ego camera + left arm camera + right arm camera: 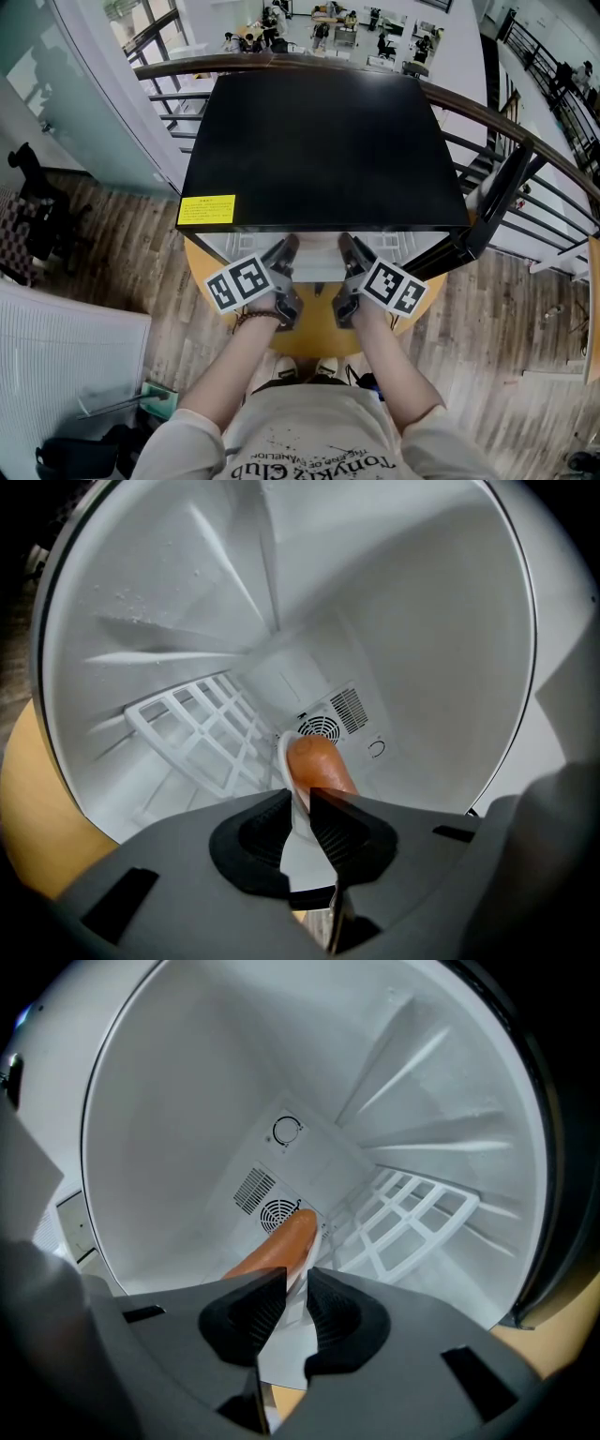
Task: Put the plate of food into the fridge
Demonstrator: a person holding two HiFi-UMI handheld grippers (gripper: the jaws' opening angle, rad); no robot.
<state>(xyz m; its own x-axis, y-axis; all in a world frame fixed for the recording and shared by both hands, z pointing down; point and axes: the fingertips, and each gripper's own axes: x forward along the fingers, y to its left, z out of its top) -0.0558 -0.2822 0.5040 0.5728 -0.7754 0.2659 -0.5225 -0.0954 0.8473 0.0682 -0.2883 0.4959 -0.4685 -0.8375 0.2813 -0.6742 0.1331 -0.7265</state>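
A black mini fridge [319, 141] stands on a round yellow table [319, 330], and both grippers reach into its open front. Inside the white cavity a white plate [284, 752] carries a brown sausage [321, 763]. My left gripper [300, 803] is shut on the plate's left rim. My right gripper [298, 1283] has the plate's [313, 1241] right rim between its pads with a small gap showing, so it stands open. The sausage [281, 1246] points toward the back wall. In the head view the left gripper [286, 246] and right gripper [349, 244] sit side by side.
A white wire shelf [202, 728] lies on the fridge floor left of the plate, also seen in the right gripper view as the shelf [412, 1208]. A fan vent [278, 1213] is on the back wall. The open fridge door [492, 211] stands at the right. A railing [553, 169] curves behind.
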